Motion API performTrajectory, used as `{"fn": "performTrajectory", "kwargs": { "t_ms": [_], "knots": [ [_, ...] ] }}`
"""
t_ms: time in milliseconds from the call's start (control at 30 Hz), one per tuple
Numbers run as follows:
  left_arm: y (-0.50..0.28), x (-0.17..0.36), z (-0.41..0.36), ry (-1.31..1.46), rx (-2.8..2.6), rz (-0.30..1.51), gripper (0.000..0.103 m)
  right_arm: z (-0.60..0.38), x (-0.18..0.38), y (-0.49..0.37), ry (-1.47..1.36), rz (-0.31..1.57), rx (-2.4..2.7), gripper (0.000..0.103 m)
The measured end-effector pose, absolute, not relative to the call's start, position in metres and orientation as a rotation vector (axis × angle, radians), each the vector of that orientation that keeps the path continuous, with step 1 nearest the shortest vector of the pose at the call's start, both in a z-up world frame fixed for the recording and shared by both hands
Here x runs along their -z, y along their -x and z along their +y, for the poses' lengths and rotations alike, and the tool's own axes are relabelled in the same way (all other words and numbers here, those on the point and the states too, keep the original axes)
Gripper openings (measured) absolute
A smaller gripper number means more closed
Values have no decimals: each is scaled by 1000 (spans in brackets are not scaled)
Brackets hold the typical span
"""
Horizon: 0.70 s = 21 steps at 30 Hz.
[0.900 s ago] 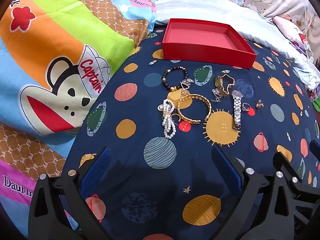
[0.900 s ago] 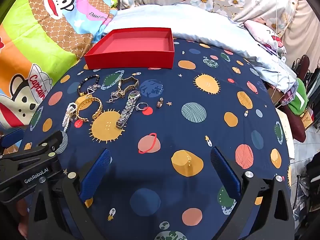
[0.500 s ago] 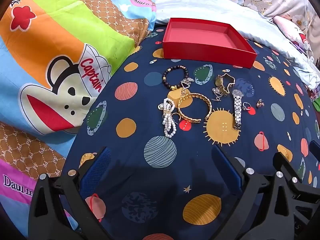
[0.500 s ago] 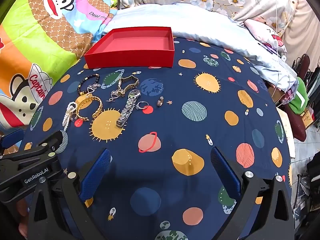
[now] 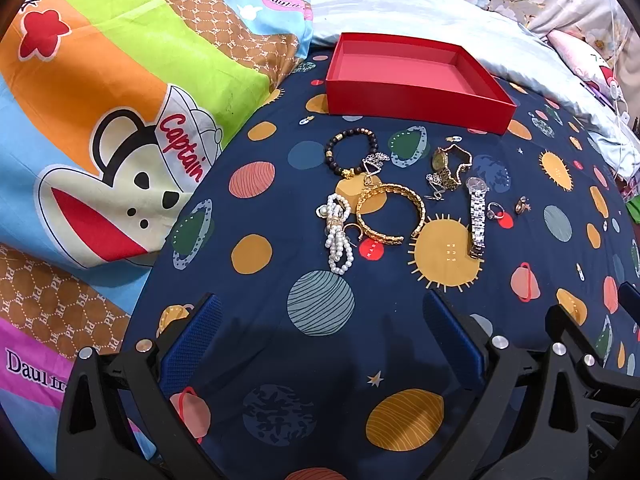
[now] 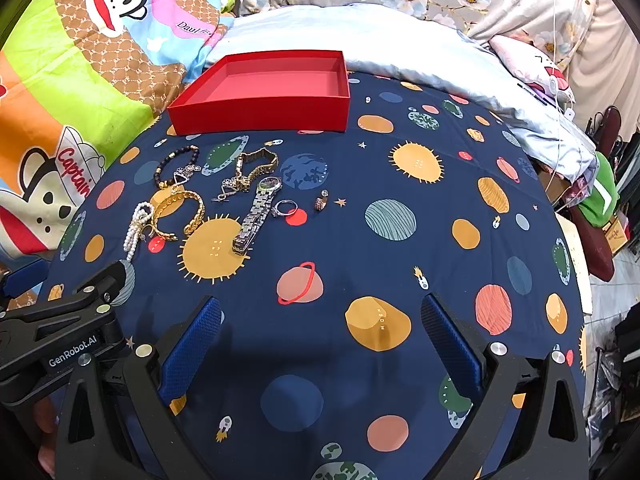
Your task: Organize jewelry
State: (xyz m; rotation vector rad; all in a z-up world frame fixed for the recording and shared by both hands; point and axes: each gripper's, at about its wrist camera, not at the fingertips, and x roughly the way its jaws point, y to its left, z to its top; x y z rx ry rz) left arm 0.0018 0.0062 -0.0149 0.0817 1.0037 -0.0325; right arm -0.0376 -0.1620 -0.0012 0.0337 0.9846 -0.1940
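An empty red tray (image 5: 416, 100) (image 6: 260, 114) sits at the far side of a navy planet-print cloth. Before it lie a dark bead bracelet (image 5: 351, 151), a pearl strand (image 5: 338, 236), a gold bangle (image 5: 390, 218), a gold watch (image 5: 450, 166), a silver watch (image 5: 477, 216) (image 6: 256, 214) and two rings (image 6: 286, 208) (image 6: 320, 202). My left gripper (image 5: 320, 320) is open and empty, short of the pearls. My right gripper (image 6: 320, 328) is open and empty, nearer than the silver watch. The left gripper's body (image 6: 68, 320) shows at the right view's left edge.
A colourful cartoon-monkey blanket (image 5: 100, 120) lies left of the cloth. A pale blue quilt (image 6: 400, 40) and floral pillows lie behind the tray. The bed's right edge drops to clutter on the floor (image 6: 600, 208).
Both views have crept slightly forward toward the jewelry. Both grippers stay open and nothing on the cloth has moved.
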Motion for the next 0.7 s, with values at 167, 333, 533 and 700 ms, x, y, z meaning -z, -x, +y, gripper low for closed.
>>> {"fn": "performTrajectory", "kwargs": {
  "t_ms": [167, 333, 533, 700],
  "knots": [
    [-1, 16, 7, -83, 32, 1005, 98, -162, 2, 37, -35, 987, 194, 98],
    [-2, 16, 7, -82, 33, 1006, 98, -162, 3, 37, -36, 988, 193, 98],
    [-3, 14, 6, -82, 32, 1006, 98, -163, 3, 35, -37, 989, 192, 98],
    [-2, 15, 6, -81, 32, 1008, 98, -165, 1, 33, -38, 991, 191, 98]
  ]
}}
